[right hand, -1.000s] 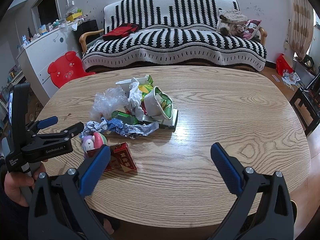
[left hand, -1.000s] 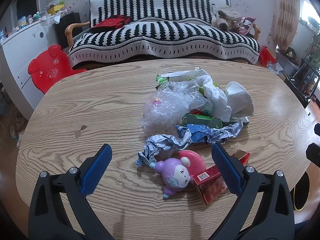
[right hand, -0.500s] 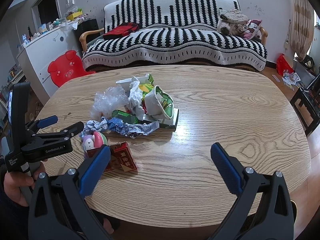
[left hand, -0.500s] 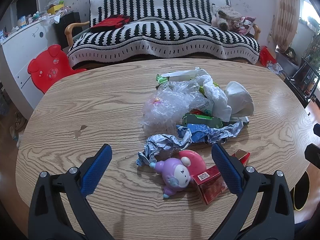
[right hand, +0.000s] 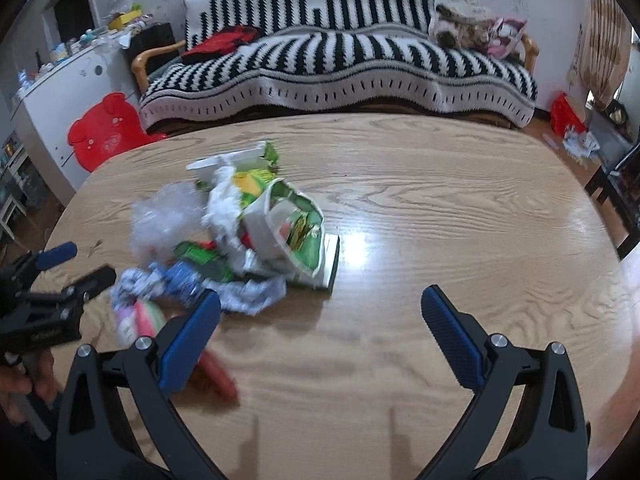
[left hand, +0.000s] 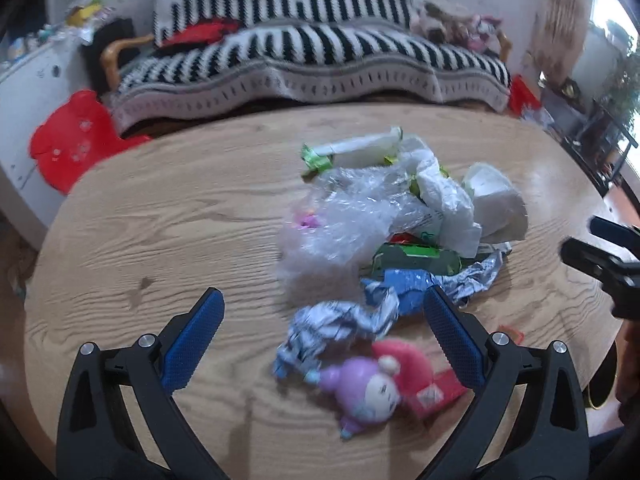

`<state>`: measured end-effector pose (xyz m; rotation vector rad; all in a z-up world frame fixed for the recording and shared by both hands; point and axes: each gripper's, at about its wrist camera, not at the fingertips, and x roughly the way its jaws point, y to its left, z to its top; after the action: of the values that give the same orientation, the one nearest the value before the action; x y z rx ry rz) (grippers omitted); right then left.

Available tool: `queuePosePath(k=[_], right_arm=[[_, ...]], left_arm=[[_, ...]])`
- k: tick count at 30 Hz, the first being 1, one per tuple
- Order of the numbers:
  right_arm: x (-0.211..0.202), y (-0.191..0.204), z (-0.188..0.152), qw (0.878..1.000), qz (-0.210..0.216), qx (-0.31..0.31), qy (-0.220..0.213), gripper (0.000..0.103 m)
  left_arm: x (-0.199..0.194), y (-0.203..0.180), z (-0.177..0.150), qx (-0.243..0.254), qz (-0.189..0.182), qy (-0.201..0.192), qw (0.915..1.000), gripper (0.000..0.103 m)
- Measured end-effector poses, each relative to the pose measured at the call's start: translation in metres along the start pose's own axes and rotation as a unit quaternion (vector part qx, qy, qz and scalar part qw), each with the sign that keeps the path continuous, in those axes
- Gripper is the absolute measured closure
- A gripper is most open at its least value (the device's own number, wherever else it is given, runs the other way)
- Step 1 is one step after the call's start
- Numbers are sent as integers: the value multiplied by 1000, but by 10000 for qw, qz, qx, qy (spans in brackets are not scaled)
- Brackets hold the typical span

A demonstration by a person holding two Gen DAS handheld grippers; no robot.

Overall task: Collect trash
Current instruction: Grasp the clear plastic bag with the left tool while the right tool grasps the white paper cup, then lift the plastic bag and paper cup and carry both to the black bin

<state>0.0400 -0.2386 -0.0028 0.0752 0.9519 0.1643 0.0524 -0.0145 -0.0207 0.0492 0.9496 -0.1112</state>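
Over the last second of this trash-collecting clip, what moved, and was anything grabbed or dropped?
Both grippers have started moving. The right gripper has shifted left toward the trash pile, and shows further into the left wrist view. The left gripper has edged slightly forward toward the foil wrapper. Nothing was grabbed or released; both remain open and empty. Pile, toy and red box lie unchanged.

No text can be read with certainty in either view. A pale printed line is seen on the black body of the left gripper (right hand: 60, 264) in the right wrist view, but its letters are too blurred to be made out. A white label patch is carried by the red box (left hand: 434, 394) on the bench (left hand: 160, 220), and coloured printing is seen on the green-and-white packet (right hand: 296, 232); neither can be deciphered because of motion blur.
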Motion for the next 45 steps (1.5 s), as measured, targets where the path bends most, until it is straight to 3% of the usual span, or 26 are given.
queuePosePath(k=[2,6,7,8,10,11,12,15,18,24,30,33,35,36,37,45], right_arm=[[21,-4,10,9995,189,218,152,6],[60,-10,16,9956,558,585,470,7],[65,-11,16,9950,594,618,510,13],[69,-10,17,9944,631,646,546,20],[72,-8,19,9929,748,681,620,50],[72,-7,21,9930,746,674,624,52],[70,-4,23,9938,716,608,597,75],[61,4,24,9957,653,440,488,82],[46,12,24,9978,555,257,273,95],[10,13,25,9982,560,155,-151,102],[-1,7,24,9979,639,120,-61,102],[4,-2,15,9992,348,131,-122,100],[12,-8,10,9995,268,166,48,75],[13,-9,9,9994,278,189,19,29],[12,-9,8,9994,240,194,-125,5],[42,8,19,9999,68,-123,-21,6]], left_arm=[[21,3,9,-111,-88,164,9998,6],[46,9,22,-43,47,135,9999,7],[50,10,23,-2,105,120,9999,7],[53,11,25,24,169,118,9998,12],[56,12,26,62,112,148,9998,25],[56,13,26,39,-16,194,9998,36],[57,13,26,-5,-196,249,9995,55],[55,14,27,-44,-270,274,9993,81],[44,17,29,-112,-288,133,9994,87],[5,20,31,-219,-288,-423,9985,88],[-18,26,30,-366,-404,-664,9963,88],[-21,26,31,-354,-349,-714,9962,88],[-22,27,32,-352,-334,-739,9961,88],[-23,28,33,-366,-309,-757,9960,88],[-24,30,35,-414,-314,-769,9957,88],[-25,30,45,-674,-469,-836,9931,88]])
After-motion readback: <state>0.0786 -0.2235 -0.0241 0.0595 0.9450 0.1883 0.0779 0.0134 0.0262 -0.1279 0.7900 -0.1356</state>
